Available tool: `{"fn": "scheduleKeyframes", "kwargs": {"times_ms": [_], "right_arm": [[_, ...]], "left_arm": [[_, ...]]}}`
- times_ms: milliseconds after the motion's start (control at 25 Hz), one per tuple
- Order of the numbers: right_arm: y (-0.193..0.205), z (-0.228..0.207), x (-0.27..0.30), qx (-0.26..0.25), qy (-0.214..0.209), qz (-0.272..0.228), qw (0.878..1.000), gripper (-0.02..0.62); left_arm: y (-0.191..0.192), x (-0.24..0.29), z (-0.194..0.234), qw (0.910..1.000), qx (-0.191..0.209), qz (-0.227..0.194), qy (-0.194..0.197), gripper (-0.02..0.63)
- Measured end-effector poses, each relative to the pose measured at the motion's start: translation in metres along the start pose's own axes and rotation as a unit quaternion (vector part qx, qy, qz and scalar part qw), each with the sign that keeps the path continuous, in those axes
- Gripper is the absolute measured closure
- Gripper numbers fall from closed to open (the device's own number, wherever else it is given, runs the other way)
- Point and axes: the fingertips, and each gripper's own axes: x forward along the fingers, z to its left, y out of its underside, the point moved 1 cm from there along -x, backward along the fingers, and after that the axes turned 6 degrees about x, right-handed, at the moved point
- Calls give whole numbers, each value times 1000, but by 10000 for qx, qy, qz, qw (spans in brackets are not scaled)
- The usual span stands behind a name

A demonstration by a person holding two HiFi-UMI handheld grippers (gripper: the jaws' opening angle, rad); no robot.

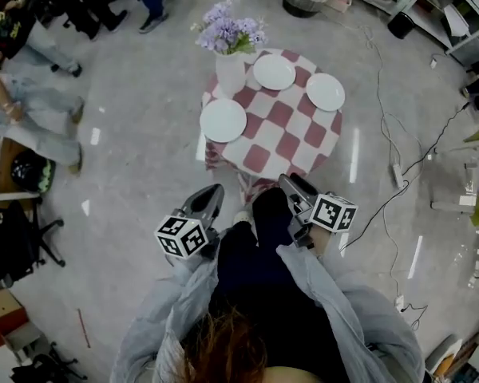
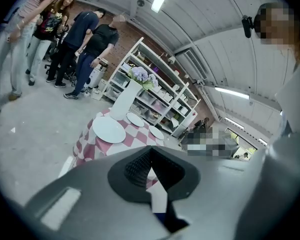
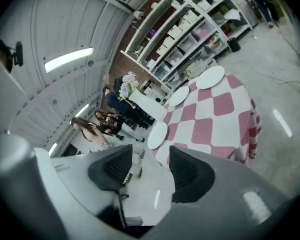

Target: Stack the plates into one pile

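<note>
Where a round table (image 1: 259,159) wears a pink-and-white checked cloth, three plain, glossy white plates lie apart: near plate (image 1: 223,120), middle plate (image 1: 274,72), right plate (image 1: 325,92). The left gripper (image 1: 210,195) has its jaws pressed together, empty. The right gripper (image 1: 291,183) has its jaws partly apart, empty.

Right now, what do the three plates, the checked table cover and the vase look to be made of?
Plates: likely glazed ceramic or melamine; plain white and smooth.
Table cover: woven fabric, matte; it drapes in folds over the edge.
Vase: white, smooth, probably ceramic or plastic; too small to tell.
</note>
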Motion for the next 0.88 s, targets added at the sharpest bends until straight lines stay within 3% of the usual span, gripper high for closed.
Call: {"fn": "scheduleKeyframes", "kwargs": {"times_ms": [160, 360, 480, 600, 880], "right_arm": [[-19, -10, 39, 522, -383, 509, 9966, 368], [-39, -33, 93, 605, -726, 1236, 9878, 364], [-45, -45, 118, 668, -906, 1733, 9784, 364], [-46, -53, 136, 768, -963, 2142, 9690, 364], [-49, -58, 178, 809, -961, 2594, 9576, 344]], "left_arm": [[-4, 26, 7, 9996, -61, 48, -270, 595], [-11, 65, 23, 9981, -93, 3, -612, 595], [-15, 77, 32, 9954, -310, -177, -891, 595], [-14, 82, 39, 9909, -501, -259, -1220, 595], [-10, 91, 52, 9822, -736, -337, -1692, 595]]}}
